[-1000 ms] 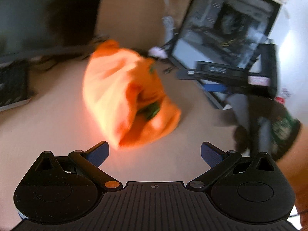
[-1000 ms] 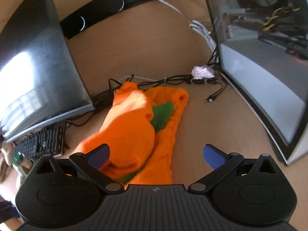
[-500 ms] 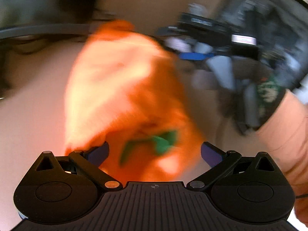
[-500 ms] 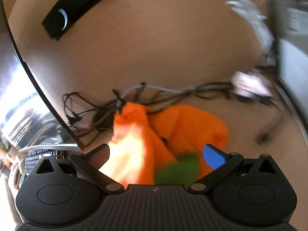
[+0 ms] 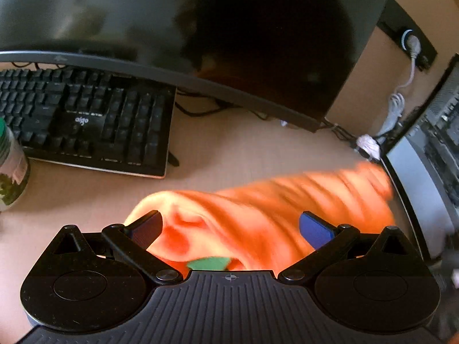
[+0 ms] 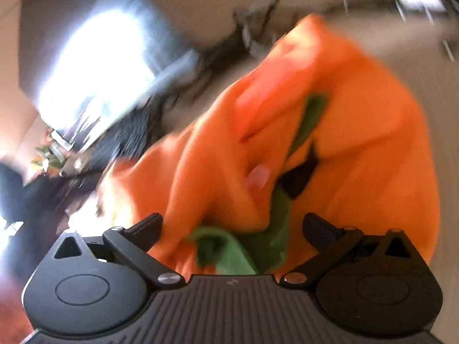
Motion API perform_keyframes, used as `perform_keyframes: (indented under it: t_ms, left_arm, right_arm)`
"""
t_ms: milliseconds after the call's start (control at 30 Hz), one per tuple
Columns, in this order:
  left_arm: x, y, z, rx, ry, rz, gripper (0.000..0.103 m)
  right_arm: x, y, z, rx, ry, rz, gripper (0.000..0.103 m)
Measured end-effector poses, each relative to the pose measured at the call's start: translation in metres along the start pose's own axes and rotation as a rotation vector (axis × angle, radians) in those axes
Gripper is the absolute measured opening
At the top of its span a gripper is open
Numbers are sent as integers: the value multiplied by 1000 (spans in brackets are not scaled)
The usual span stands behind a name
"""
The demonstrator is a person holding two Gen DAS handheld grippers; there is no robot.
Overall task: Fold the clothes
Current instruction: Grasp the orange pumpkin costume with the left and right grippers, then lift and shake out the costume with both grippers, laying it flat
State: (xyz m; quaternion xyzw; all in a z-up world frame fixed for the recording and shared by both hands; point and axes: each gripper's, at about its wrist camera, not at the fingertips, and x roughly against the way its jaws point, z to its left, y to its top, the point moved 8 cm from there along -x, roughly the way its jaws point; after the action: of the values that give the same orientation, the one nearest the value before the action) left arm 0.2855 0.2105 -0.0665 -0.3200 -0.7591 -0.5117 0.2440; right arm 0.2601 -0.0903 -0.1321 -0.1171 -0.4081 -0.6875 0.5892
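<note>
A crumpled orange garment (image 5: 266,215) with a green patch lies on the beige desk (image 5: 229,149), blurred by motion. My left gripper (image 5: 231,223) is open, its blue-padded fingers either side of the cloth's near edge. In the right wrist view the same orange garment (image 6: 330,132) fills the middle, with green lining showing. My right gripper (image 6: 232,226) is open and straddles the cloth close up. Whether either gripper touches the cloth I cannot tell.
A black keyboard (image 5: 86,120) and a curved monitor (image 5: 200,28) stand behind the garment. A green-capped bottle (image 5: 11,166) is at the left edge. A computer case (image 5: 430,157) and white cables (image 5: 396,109) are on the right. Dark cables (image 6: 252,37) lie behind the cloth.
Both grippers have swung in close over the garment. The left view has turned toward the keyboard and monitor. The cloth now sits between both sets of open fingers.
</note>
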Motion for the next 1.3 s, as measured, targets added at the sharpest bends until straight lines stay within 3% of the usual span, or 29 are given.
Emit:
perform_keyframes:
  t_ms: [67, 133, 200, 300, 467, 533, 600, 700, 767, 833, 967, 1067, 1200, 1300]
  left_arm:
    - [1, 0, 2, -15, -47, 23, 103]
    - [1, -3, -1, -34, -102, 39, 103]
    - [6, -3, -3, -50, -151, 39, 103]
    - [13, 0, -5, -47, -189, 32, 103]
    - [32, 4, -12, -61, -201, 10, 103]
    - [42, 9, -18, -65, -218, -11, 103]
    - [51, 14, -28, -79, -244, -35, 103]
    - [59, 13, -46, -130, -297, -44, 103]
    - [55, 4, -54, -166, -331, -14, 103]
    - [40, -11, -57, -175, -340, 49, 103]
    - [-5, -36, -59, -151, -307, 183, 103]
    - [-19, -41, -71, -189, -306, 206, 103]
    - [-31, -50, -88, -242, -317, 232, 103]
    - [-33, -70, -83, -241, -310, 315, 103]
  right_arm:
    - [20, -41, 16, -26, -2, 62, 103]
    - [45, -53, 33, 49, -124, 3, 103]
    - [63, -51, 56, 220, -272, -81, 103]
    - [62, -47, 104, 562, -394, -136, 103]
    - [-20, -55, 108, 915, -449, 99, 103]
    - [-39, -30, 99, 1001, -520, 96, 103]
    - [-20, 35, 96, 946, -643, -104, 103]
    - [62, 127, 97, 730, -905, -566, 103]
    - [103, 137, 94, 609, -874, -687, 103]
    - [117, 125, 81, 538, -755, -660, 103]
    - [79, 67, 32, 379, -540, -420, 103]
    - [45, 24, 3, 267, -435, -270, 103]
    - [28, -25, -21, 135, -385, -154, 103]
    - [26, -53, -27, 89, -348, -119, 103]
